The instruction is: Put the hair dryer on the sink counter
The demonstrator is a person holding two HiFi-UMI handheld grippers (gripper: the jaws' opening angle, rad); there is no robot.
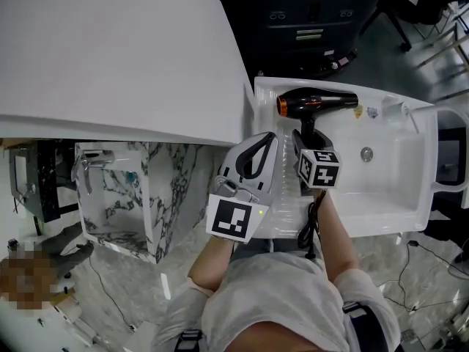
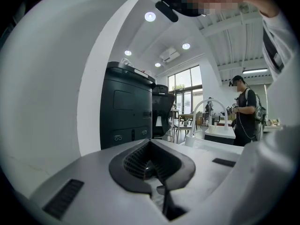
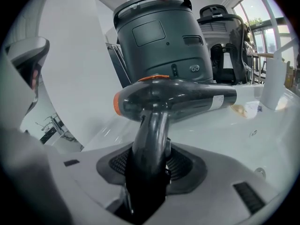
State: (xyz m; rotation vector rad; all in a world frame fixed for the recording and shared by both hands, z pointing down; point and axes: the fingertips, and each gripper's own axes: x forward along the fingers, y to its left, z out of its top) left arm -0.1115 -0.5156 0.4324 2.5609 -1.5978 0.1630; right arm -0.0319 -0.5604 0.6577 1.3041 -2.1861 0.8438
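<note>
A black hair dryer [image 1: 316, 103] with an orange ring at its rear lies level over the back left corner of the white sink counter [image 1: 415, 169]. Whether it touches the counter I cannot tell. My right gripper [image 1: 303, 139] is shut on its handle, and in the right gripper view the handle [image 3: 151, 139] runs down between the jaws while the barrel [image 3: 187, 96] crosses above them. Its cord [image 1: 315, 222] hangs toward the person. Just left of the dryer, my left gripper [image 1: 255, 156] is shut with nothing in it. In the left gripper view its jaws [image 2: 151, 167] meet around an empty hollow.
A large white slab [image 1: 110, 50] fills the upper left, right beside the sink's left edge. Below it stands a marble-patterned sink unit [image 1: 121, 193]. A dark cabinet [image 1: 308, 20] stands behind the sink. The basin has a drain [image 1: 366, 153] and a faucet [image 1: 405, 113]. Far off, a person [image 2: 245, 110] stands.
</note>
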